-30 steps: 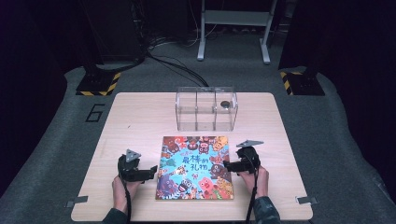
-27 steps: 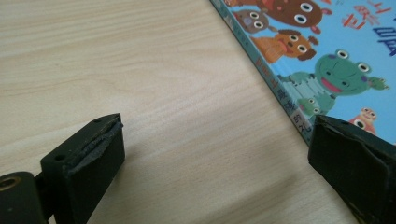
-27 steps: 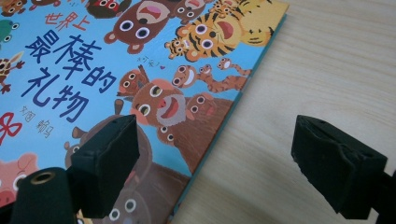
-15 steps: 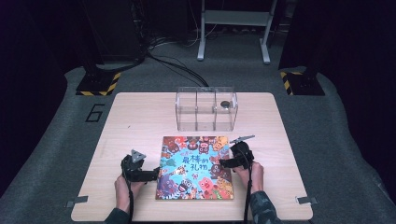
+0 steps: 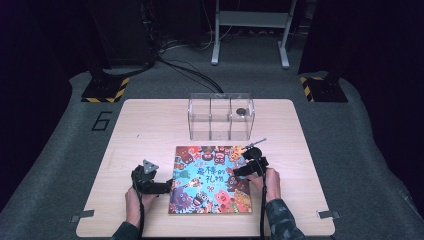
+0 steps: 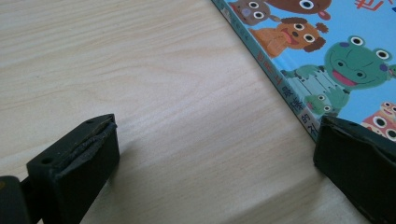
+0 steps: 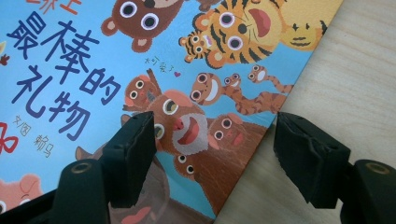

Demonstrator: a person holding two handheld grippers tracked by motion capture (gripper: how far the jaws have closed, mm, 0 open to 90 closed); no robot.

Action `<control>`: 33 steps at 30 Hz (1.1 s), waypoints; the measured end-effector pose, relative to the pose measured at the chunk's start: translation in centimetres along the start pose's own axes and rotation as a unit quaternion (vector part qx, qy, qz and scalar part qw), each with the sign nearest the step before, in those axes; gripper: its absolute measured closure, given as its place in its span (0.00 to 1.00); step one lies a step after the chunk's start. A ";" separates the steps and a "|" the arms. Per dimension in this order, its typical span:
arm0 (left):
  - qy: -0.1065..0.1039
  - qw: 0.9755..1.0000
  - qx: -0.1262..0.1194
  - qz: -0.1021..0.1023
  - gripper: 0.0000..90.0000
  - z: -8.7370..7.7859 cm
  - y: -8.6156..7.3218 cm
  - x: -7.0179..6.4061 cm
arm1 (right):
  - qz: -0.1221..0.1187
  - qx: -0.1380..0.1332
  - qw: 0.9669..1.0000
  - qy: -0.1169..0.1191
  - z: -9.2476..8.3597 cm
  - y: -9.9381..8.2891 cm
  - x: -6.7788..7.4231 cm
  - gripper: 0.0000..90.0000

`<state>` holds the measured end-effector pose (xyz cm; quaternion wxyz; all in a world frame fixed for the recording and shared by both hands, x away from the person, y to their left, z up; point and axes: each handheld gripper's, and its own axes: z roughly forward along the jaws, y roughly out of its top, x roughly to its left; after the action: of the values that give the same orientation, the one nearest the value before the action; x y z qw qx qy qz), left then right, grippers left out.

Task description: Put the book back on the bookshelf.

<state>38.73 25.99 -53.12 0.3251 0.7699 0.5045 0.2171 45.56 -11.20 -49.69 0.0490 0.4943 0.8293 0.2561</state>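
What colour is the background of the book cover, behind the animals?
Light blue; the book shows it best in the right gripper view.

1 counter (image 5: 150, 130). 1 picture book (image 5: 210, 175), approx centre-front of counter. 1 clear box (image 5: 220, 117) at 12 o'clock from book, w/ 3 compartments; 1 small round dark item (image 5: 241, 112) in the right-hand compartment. 2 claws: left claw (image 5: 162, 187) at 9 o'clock of book, right claw (image 5: 240, 169) at 3 o'clock. 2 hands, 1 per claw. On floor: 2 black-yellow striped bases, at 10 (image 5: 105, 90) & 2 o'clock (image 5: 320, 89). 1 painted no. "6" (image 5: 102, 121) at 10 o'clock.
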 end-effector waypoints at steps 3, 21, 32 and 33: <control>0.004 1.000 -0.005 -0.004 0.00 0.1 0.1 -0.1 | 0.006 0.004 1.000 0.003 -0.1 0.1 -0.3 0.37; 0.001 1.000 -0.002 0.004 0.00 0.1 0.1 0.0 | 0.034 0.001 0.999 0.043 -0.3 0.1 -1.5 0.40; 0.001 1.000 -0.001 0.006 0.00 0.1 0.1 0.0 | 0.047 -0.007 0.998 0.050 -0.6 0.0 -1.6 0.42; 0.001 1.000 -0.001 0.006 0.00 0.1 0.1 0.0 | 0.048 -0.008 0.997 0.052 -0.7 -0.1 -1.6 0.42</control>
<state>38.85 25.92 -53.13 0.3240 0.7723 0.5002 0.2201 46.12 -12.87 -49.42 -0.0023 0.5191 0.8038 0.2904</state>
